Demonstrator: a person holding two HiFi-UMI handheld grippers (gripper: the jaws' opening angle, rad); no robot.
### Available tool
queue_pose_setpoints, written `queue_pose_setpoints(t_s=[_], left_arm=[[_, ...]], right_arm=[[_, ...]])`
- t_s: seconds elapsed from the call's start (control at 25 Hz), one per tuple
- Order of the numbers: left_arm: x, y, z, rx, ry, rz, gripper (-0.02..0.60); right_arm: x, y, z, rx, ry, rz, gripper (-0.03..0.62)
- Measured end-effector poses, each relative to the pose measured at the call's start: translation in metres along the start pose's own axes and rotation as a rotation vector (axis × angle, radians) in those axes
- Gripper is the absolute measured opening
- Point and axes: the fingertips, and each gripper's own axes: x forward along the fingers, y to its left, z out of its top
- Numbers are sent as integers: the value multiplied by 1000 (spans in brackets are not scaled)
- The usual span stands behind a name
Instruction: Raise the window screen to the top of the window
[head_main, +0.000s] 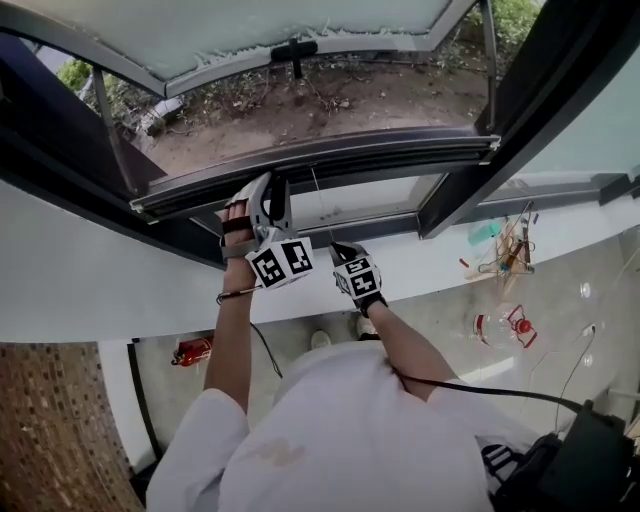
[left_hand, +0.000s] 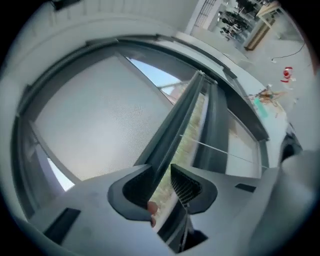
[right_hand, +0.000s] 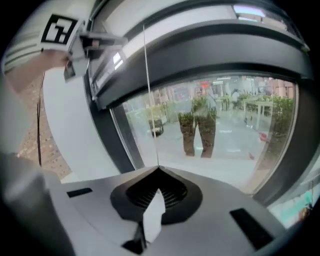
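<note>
screen position: window screen (left_hand: 100, 115) part-way up; screen rail (head_main: 330, 160) lies across the opening, judged well short of the top of the window frame (head_main: 470, 170).
left gripper (head_main: 268, 205): jaws spread, straddling the screen rail; one pad against it, daylight showing beside the other, so no firm clamp.
right gripper (right_hand: 159, 172): jaws pressed together, pinching the thin pull cord (right_hand: 146, 100), which runs straight up from the tips.
risk 1: rail slipping out of the loose left jaws on the lift; cause, no squeeze on it.
risk 2: rail skewing and binding in the frame; cause, lift applied off-centre, at one point only.
risk 3: cord sliding through the shut jaws or fraying; cause, thin line, small contact, pull at an angle.
risk 4: mesh poked or dented; cause, jaw tips close to it.
</note>
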Motion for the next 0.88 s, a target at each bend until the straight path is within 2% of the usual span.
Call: queue_pose_setpoints(t_s=[0.04, 0.16, 0.28, 0.36, 0.44, 0.6, 0.76, 0.88], left_arm=[[-2, 16, 10, -32, -18, 18, 92], [-1, 37, 24, -74, 1, -64, 78], [-9, 47, 33, -49, -73, -14, 78], [-11, 50, 35, -109, -89, -19, 80], [-12, 55, 37, -207, -104, -32, 80], [-23, 73, 42, -420, -161, -11, 80], [-32, 72, 46, -624, -189, -51, 75], [-37, 65, 40, -891, -206, -90, 19]], right_arm=[[-2, 1, -16, 3, 22, 1, -1], [-10, 4, -19, 21, -21, 21, 0], [-13, 7, -3, -20, -54, 21, 0], [-16, 8, -1, -24, -74, 17, 0], [-20, 9, 2, -31, -100, 7, 0], [-29, 5, 12, -48, -142, -23, 0], [-35, -2, 20, -99, -155, -56, 0], [-39, -2, 25, -67, -193, -41, 0]])
